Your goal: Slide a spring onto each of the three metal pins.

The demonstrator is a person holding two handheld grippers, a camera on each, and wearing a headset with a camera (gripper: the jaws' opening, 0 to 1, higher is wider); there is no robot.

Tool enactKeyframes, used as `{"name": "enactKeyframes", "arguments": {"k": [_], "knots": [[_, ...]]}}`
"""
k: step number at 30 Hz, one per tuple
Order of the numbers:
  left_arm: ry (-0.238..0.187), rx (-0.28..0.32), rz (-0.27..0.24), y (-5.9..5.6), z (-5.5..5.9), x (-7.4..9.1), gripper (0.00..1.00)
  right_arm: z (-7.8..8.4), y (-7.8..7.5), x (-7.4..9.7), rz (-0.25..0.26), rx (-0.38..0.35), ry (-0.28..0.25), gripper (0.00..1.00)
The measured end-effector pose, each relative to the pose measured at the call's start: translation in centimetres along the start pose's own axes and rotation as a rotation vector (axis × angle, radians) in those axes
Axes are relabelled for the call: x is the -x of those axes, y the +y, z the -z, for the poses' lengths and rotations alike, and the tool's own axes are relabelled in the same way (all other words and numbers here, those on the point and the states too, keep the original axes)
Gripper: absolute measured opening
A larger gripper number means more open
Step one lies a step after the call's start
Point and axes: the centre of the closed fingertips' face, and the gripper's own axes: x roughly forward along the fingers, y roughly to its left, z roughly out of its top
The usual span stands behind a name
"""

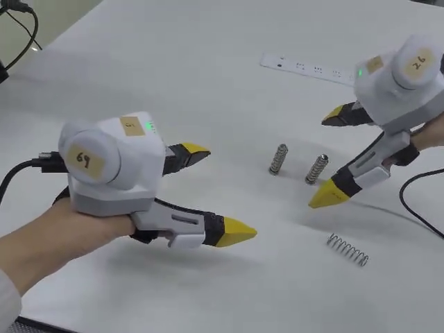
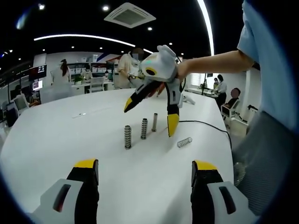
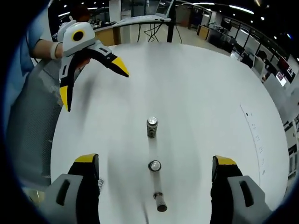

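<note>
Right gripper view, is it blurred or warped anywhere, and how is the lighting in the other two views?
Right gripper view: fisheye bows the table edge, and its surface looks smeared near the left gripper. Left gripper view: ceiling light strips glare, the background is dim. Head view: even light, only a soft shadow under the right gripper, the loose spring sharp.

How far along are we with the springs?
Done: the first sprung pin and second sprung pin already carry springs. In hand: nothing; the left gripper and right gripper are open, empty. Left: the bare pin needs the loose spring lying on the table.
</note>
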Motion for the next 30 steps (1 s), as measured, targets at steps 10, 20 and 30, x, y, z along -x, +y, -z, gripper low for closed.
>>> {"name": "enactKeyframes", "arguments": {"k": [10,20,30], "knots": [[0.009,-0.029,0.018,-0.6,-0.7,-0.2,0.78,1.8,0.3,2.8,0.072,-0.118,-0.107,0.99],[0.015,-0.054,0.033,-1.1,-1.5,-0.5,0.78,4.5,1.8,4.9,0.121,-0.206,-0.144,0.99],[0.016,-0.067,0.052,-1.5,-2.1,-0.9,0.78,6.1,3.7,6.5,0.162,-0.28,-0.18,0.97]]}}
